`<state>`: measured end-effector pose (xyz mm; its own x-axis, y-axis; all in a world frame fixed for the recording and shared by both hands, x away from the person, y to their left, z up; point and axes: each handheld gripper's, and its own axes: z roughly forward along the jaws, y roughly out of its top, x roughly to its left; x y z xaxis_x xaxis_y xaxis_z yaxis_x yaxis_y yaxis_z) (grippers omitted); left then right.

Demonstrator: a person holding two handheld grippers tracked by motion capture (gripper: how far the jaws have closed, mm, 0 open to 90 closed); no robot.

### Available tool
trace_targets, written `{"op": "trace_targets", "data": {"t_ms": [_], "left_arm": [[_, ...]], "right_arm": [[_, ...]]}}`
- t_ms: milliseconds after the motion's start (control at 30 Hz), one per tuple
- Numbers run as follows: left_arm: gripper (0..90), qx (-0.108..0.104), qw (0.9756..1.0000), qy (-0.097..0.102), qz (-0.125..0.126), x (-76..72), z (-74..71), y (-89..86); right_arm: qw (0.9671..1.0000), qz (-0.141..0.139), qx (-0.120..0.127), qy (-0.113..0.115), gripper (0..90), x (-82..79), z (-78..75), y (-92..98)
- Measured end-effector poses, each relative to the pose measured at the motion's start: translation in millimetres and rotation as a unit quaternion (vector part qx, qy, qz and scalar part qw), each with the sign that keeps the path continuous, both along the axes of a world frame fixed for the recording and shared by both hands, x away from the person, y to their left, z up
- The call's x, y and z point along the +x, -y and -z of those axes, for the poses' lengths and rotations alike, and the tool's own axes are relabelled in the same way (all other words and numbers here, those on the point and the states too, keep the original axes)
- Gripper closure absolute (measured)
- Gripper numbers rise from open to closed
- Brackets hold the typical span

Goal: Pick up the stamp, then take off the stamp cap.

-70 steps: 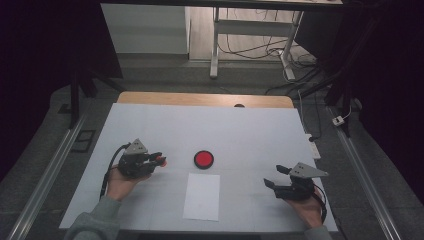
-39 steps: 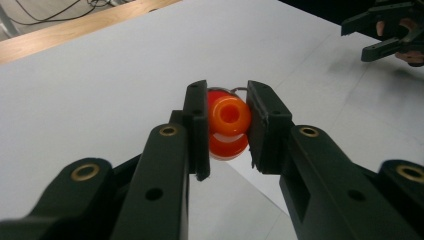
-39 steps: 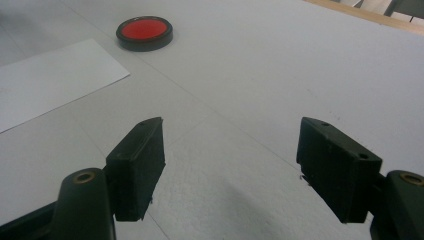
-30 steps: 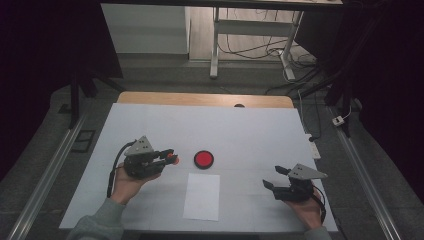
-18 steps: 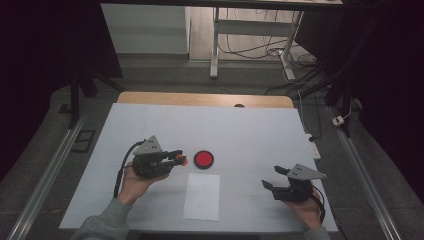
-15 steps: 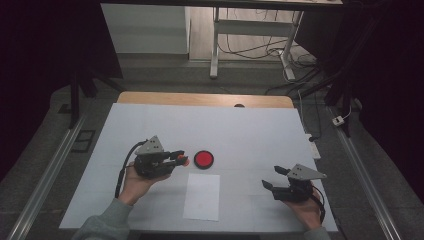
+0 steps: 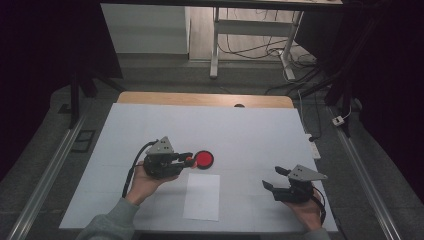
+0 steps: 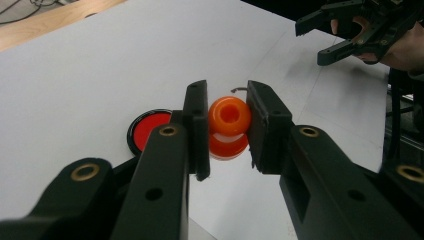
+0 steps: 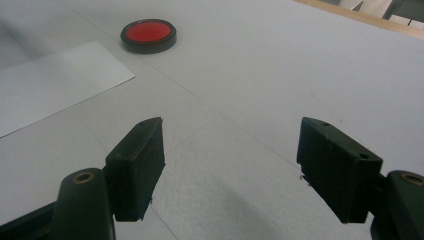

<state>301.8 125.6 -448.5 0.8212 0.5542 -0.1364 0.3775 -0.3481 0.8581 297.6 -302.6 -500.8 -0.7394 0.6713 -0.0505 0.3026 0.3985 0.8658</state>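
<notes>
White worktop (image 7: 250, 130) carries a glossy orange ring-shaped piece (image 8: 229, 116), pinched by the left gripper (image 8: 226, 125) just beside a black-rimmed red disc (image 7: 204, 159) near the middle, while the right gripper (image 9: 230, 170) is held spread by the near right corner.

A white tabletop (image 7: 250, 130) carries a blank white sheet of paper (image 7: 202, 196) lying flat near its front edge. A strip of bare wood (image 7: 165, 98) runs along the far edge. Beyond it, white desk legs (image 7: 215, 47) stand on the floor among loose dark cables (image 7: 260, 50), and a small white plug (image 7: 340, 120) lies at the right.
</notes>
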Motion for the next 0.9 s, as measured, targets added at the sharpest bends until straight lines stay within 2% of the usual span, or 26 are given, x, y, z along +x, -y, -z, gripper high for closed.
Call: {"op": "trace_targets", "data": {"t_ms": [67,200,500,900], "left_arm": [[72.2,-0.005,1.0000,-0.004,0.005,2.4,-0.1,3.4],[72.2,0.001,0.9999,-0.003,0.011,4.7,0.3,8.3],[72.2,-0.003,1.0000,-0.002,0.006,5.7,-0.1,7.0],[72.2,0.001,0.9999,-0.006,0.012,10.5,1.6,9.1]], "right_arm": [[1.0000,-0.001,-0.002,-0.001,26.5,0.1,0.3,-0.4],[1.0000,-0.001,-0.003,0.001,26.4,-0.3,0.3,-0.9],[0.9999,0.001,-0.011,0.008,25.6,-0.2,0.3,-2.9],[0.9999,-0.014,-0.001,0.007,26.0,1.6,-2.0,-14.5]]}}
